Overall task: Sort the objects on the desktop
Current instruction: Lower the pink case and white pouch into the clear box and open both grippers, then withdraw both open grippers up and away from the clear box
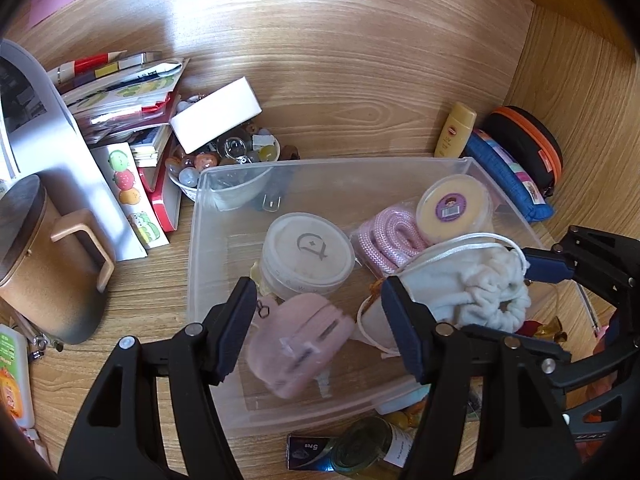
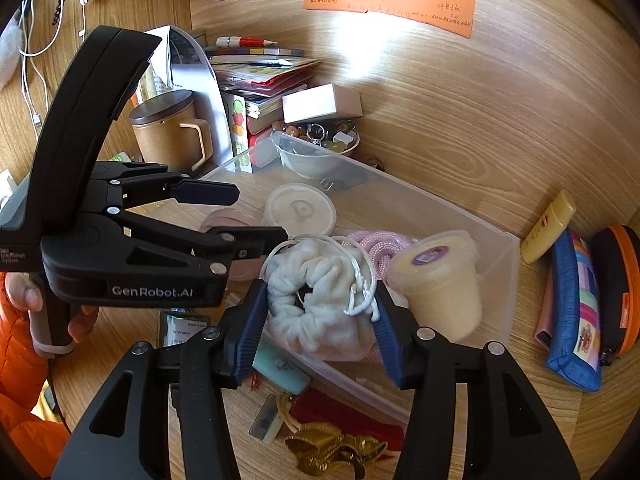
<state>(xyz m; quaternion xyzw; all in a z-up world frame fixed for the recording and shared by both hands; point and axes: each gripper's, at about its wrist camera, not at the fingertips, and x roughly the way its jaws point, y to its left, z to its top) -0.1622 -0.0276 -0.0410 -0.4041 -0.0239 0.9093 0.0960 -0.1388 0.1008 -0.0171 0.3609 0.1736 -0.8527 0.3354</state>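
A clear plastic bin (image 1: 200,240) (image 2: 508,280) sits on the wooden desk. In it lie a pink fuzzy pouch (image 1: 300,344), a round white lidded tub (image 1: 308,252) (image 2: 300,210), a pink coiled rope (image 1: 388,236) (image 2: 380,244) and a yellow cup (image 1: 452,206) (image 2: 440,284). My left gripper (image 1: 320,320) is open over the pink pouch, which looks blurred. My right gripper (image 2: 320,320) is shut on a white fluffy drawstring bag (image 2: 320,300) (image 1: 480,284) over the bin's near side.
A brown mug (image 1: 44,264), stacked books (image 1: 132,92), a white box (image 1: 216,114) and a bowl of beads (image 1: 224,160) stand left. A yellow tube (image 1: 456,130), blue pencil case (image 2: 576,308) and orange-rimmed case (image 2: 616,280) lie right. Gold ornaments (image 2: 332,452) lie in front.
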